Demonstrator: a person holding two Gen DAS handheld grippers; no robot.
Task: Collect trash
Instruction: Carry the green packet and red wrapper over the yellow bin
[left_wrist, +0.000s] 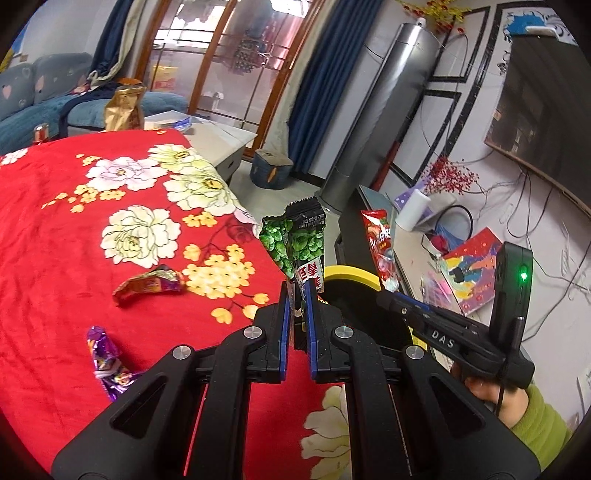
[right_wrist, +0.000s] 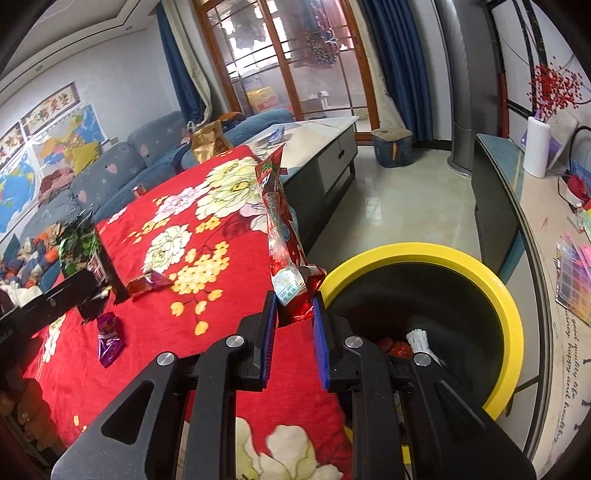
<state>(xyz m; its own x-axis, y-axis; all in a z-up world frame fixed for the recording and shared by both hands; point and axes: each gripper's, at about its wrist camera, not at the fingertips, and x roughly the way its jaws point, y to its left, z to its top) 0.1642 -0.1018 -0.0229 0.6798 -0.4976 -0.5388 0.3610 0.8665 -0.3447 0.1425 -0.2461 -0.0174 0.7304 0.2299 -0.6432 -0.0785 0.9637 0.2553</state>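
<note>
My left gripper (left_wrist: 298, 295) is shut on a green and black snack wrapper (left_wrist: 295, 240), which stands up from the pads near the table's right edge. My right gripper (right_wrist: 293, 306) is shut on a long red snack wrapper (right_wrist: 280, 229), held upright beside the yellow-rimmed bin (right_wrist: 509, 310). That bin (left_wrist: 354, 273) shows just behind the left gripper's wrapper. The right gripper (left_wrist: 384, 291) with its red wrapper (left_wrist: 380, 251) appears to the right in the left wrist view. On the red flowered cloth (left_wrist: 55, 240) lie a red-orange wrapper (left_wrist: 147, 286) and a purple wrapper (left_wrist: 107, 365).
A gold bag (left_wrist: 123, 109) stands at the table's far end. A grey low cabinet (right_wrist: 325, 147) and tiled floor lie beyond the table. Red and white trash sits inside the bin. A shelf (right_wrist: 535, 229) with clutter runs along the right wall. A green sleeve (left_wrist: 539, 424) is at lower right.
</note>
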